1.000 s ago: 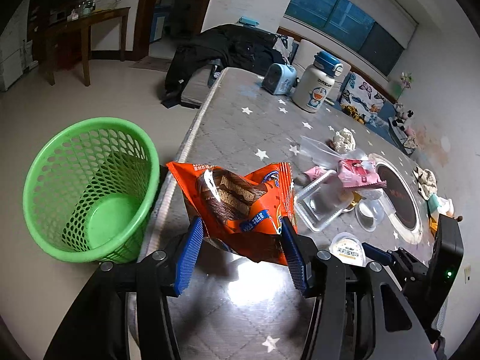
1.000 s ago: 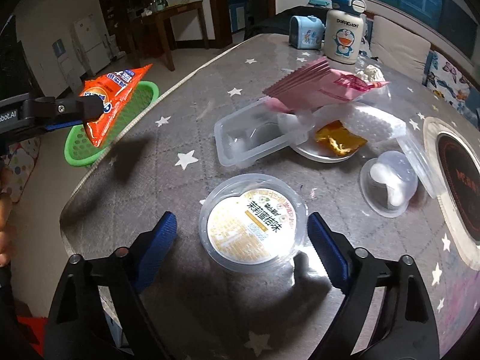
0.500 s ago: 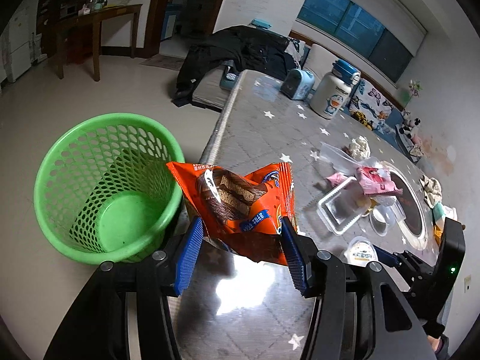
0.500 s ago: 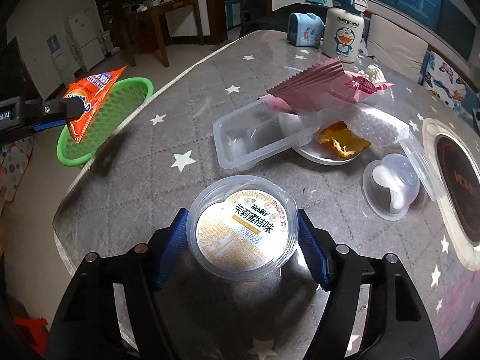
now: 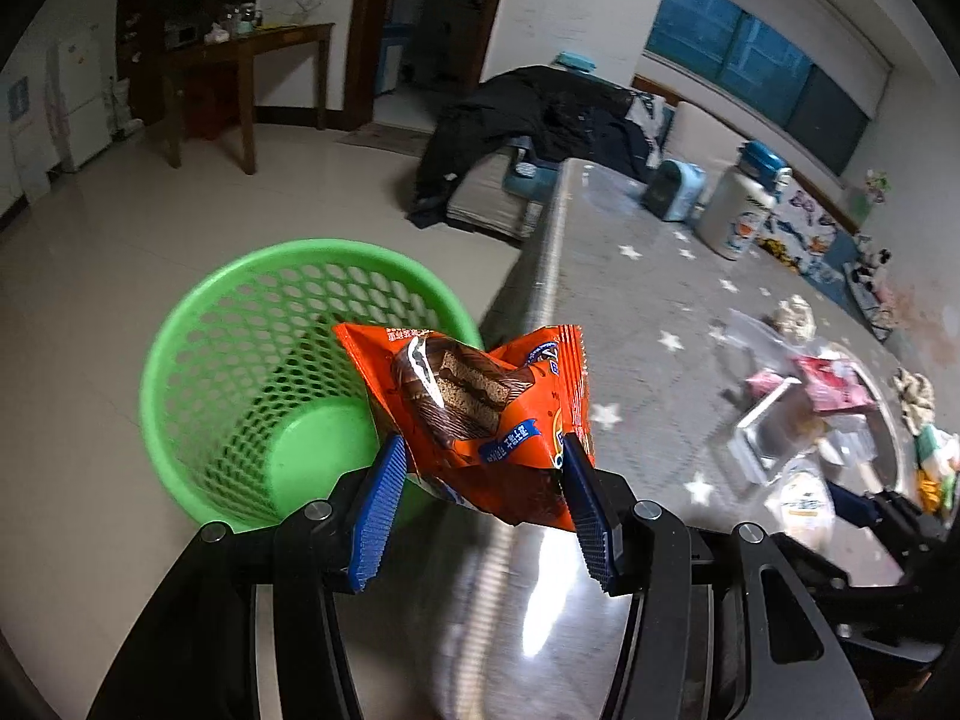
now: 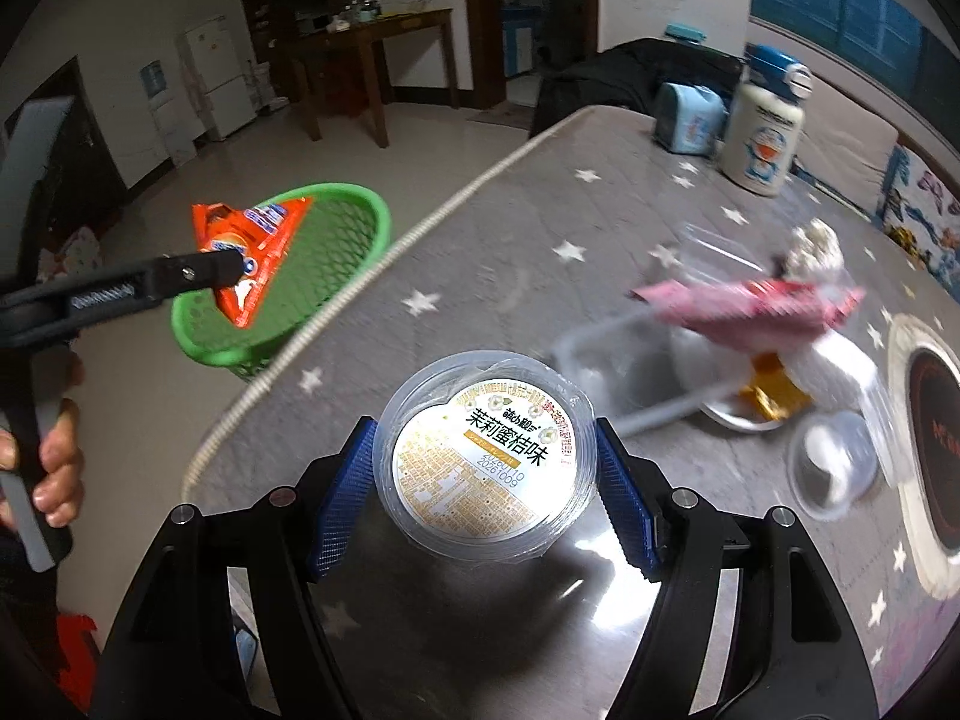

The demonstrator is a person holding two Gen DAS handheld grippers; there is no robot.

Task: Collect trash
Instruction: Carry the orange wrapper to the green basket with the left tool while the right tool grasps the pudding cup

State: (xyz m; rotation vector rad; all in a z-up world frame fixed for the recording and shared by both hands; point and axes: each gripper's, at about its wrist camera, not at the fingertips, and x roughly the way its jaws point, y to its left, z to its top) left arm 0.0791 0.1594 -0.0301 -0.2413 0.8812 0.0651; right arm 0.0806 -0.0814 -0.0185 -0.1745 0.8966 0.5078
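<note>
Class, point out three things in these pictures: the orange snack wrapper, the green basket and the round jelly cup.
orange snack wrapper [image 5: 474, 414]: left wrist view, printed front.
green basket [image 5: 180, 348]: left wrist view, left rim.
round jelly cup [image 6: 486, 468]: right wrist view, printed lid.

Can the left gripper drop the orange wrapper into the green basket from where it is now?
Probably yes. The left gripper is shut on the orange snack wrapper, held beside the table edge and partly over the green basket. The basket's mouth is open and nothing blocks it, though a small move further over would be safer.
</note>
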